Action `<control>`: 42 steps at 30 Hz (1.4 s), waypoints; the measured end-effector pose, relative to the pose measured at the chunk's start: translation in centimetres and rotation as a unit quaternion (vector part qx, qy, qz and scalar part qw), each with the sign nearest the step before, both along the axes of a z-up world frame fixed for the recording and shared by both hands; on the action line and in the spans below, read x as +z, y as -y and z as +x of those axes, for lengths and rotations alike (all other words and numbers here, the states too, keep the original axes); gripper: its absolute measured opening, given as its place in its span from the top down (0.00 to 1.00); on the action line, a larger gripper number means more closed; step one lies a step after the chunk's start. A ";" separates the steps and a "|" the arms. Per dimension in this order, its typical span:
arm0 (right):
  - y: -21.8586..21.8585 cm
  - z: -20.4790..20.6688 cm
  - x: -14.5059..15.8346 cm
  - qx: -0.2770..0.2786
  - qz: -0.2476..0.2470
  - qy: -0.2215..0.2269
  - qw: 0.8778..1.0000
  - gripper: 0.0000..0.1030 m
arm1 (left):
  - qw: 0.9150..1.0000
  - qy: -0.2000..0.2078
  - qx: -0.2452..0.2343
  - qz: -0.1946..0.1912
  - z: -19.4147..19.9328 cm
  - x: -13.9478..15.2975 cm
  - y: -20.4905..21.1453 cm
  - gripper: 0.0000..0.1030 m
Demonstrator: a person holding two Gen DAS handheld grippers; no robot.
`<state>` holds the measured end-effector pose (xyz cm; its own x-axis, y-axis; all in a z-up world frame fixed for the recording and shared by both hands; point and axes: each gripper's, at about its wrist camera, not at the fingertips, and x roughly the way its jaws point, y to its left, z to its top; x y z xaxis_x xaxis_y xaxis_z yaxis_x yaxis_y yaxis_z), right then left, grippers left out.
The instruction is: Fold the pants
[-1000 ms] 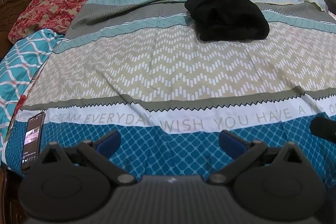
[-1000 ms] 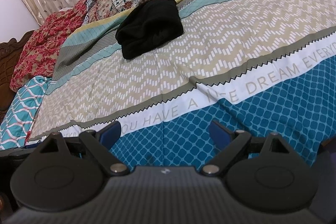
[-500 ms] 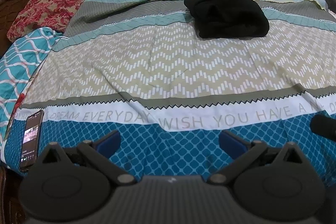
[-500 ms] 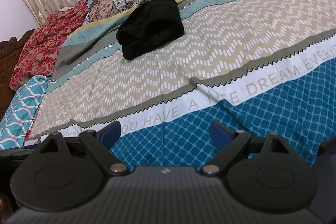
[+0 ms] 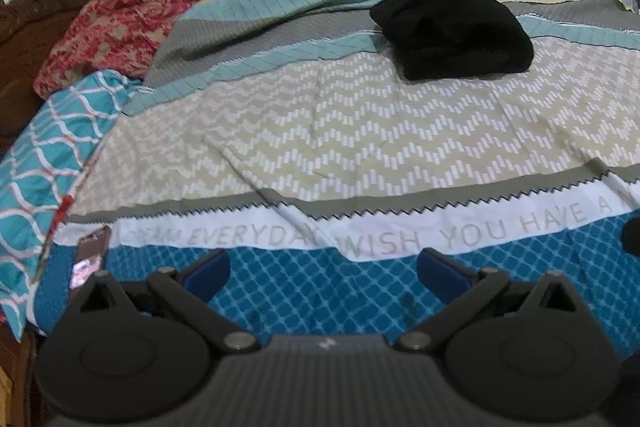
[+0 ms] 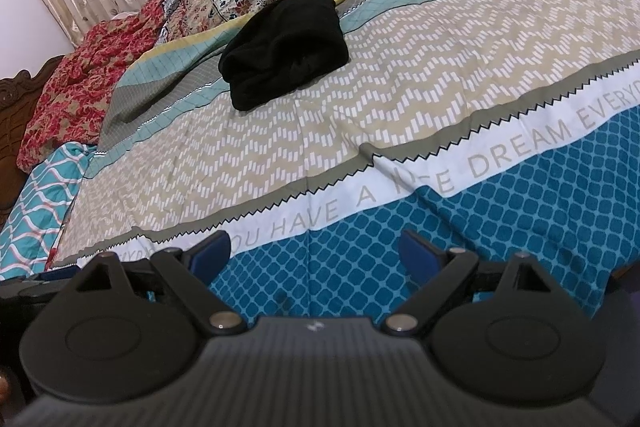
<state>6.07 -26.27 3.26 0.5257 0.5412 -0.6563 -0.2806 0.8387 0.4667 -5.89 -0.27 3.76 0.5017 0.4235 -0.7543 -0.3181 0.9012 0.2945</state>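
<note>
Pants (image 5: 452, 31) were seen bunched far up the bed (image 5: 360, 131), untouched. Both grippers, left (image 5: 323, 269) and right (image 6: 315, 251), were held with jaws wide; reaching and spreading seemed needed first.

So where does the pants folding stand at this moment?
Looks done, or nearly: the black fabric pants lie as a compact bundle far up the striped patterned bedsheet. Nothing in hand: the left tool and right tool are open, empty, near the bed's edge. Possibly only tidying remains.
</note>
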 end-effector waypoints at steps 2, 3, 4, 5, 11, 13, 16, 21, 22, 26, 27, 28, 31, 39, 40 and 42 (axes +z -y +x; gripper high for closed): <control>0.0 0.0 0.0 0.001 0.000 0.000 1.000 0.10 | 1.000 0.001 -0.002 0.012 0.0 0.0 -0.1 0.00; -0.1 0.0 0.0 0.001 0.000 0.000 1.000 0.10 | 1.000 0.001 -0.002 0.015 0.0 0.0 -0.1 0.00; -0.1 -0.1 0.0 0.002 0.000 0.000 1.000 0.10 | 1.000 0.000 -0.003 0.016 0.0 0.0 -0.1 0.00; -0.1 0.0 0.0 0.003 0.000 -0.001 1.000 0.10 | 1.000 -0.001 -0.003 0.016 0.0 -0.1 -0.1 0.00; 0.1 0.2 0.0 0.004 0.000 0.001 1.000 0.10 | 1.000 -0.006 -0.006 0.016 0.0 -0.3 -0.1 0.00; 0.1 0.1 0.0 0.004 0.000 0.000 1.000 0.10 | 1.000 -0.006 -0.008 0.019 -0.1 -0.3 0.0 0.00; 0.1 0.1 0.0 0.005 0.000 0.002 1.000 0.10 | 1.000 -0.007 -0.011 0.020 -0.1 -0.4 0.0 0.00; 0.1 0.2 0.1 0.007 0.000 0.003 1.000 0.10 | 1.000 -0.010 -0.015 0.018 0.0 -0.5 0.1 0.00; 0.1 0.2 0.1 0.006 0.001 0.003 1.000 0.10 | 1.000 -0.010 -0.015 0.018 -0.1 -0.5 0.2 0.00; 0.2 0.3 0.2 0.005 0.001 0.005 1.000 0.10 | 1.000 -0.009 -0.016 0.013 0.0 -0.4 0.2 0.00; 0.2 0.3 0.2 0.005 0.001 0.006 1.000 0.10 | 1.000 -0.009 -0.016 0.012 0.0 -0.4 0.2 0.00; 0.2 0.3 0.2 0.005 0.001 0.006 1.000 0.10 | 1.000 -0.008 -0.016 0.011 0.0 -0.4 0.2 0.00; 0.3 0.4 0.2 0.006 0.001 0.004 1.000 0.10 | 1.000 -0.003 -0.016 0.008 -0.1 -0.3 0.1 0.00; 0.4 0.5 0.0 0.005 0.001 0.003 1.000 0.10 | 1.000 0.011 -0.017 0.018 -0.2 0.1 0.1 0.00; 0.4 0.5 0.0 0.005 0.002 0.003 1.000 0.10 | 1.000 0.012 -0.018 0.019 -0.2 0.2 0.1 0.00; 0.4 0.5 0.0 0.005 0.002 0.003 1.000 0.10 | 1.000 0.014 -0.017 0.020 -0.3 0.2 0.1 0.00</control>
